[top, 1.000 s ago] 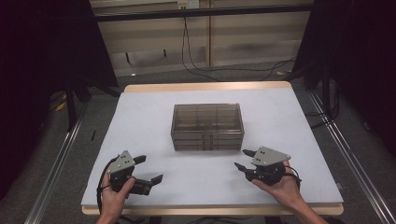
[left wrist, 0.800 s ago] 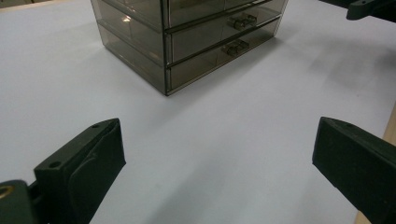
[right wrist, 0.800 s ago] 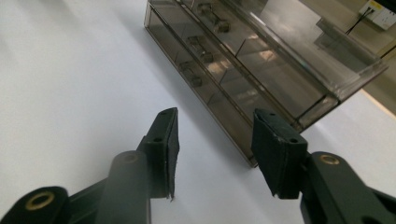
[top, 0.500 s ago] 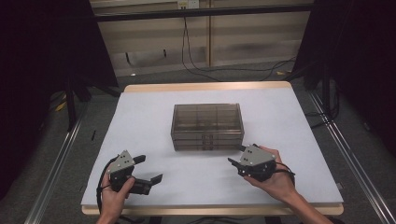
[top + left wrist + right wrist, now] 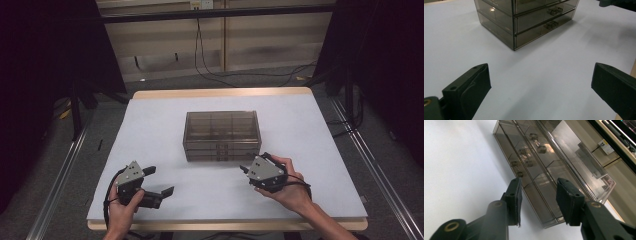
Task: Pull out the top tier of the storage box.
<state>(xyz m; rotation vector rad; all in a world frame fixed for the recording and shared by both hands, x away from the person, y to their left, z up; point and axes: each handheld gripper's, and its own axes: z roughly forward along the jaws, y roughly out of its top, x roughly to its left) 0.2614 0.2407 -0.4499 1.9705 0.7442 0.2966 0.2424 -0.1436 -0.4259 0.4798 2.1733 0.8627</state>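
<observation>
A smoky see-through drawer box stands in the middle of the white table. My left gripper rests near the front left, far from the box, and its jaws are spread wide over bare table. My right gripper is just in front of the box's front right corner and points at the drawer fronts. Its jaws stand partly open and have just been closing, with nothing between them. The small drawer handles lie a little beyond its fingertips.
The table's wooden front edge runs just behind both hands. Metal rails flank the table on the floor. Cables lie on the floor beyond the far edge, against a pale wall panel.
My right gripper has moved left and toward the box's front right corner, and its jaws have narrowed. The left gripper has stayed where it was.
</observation>
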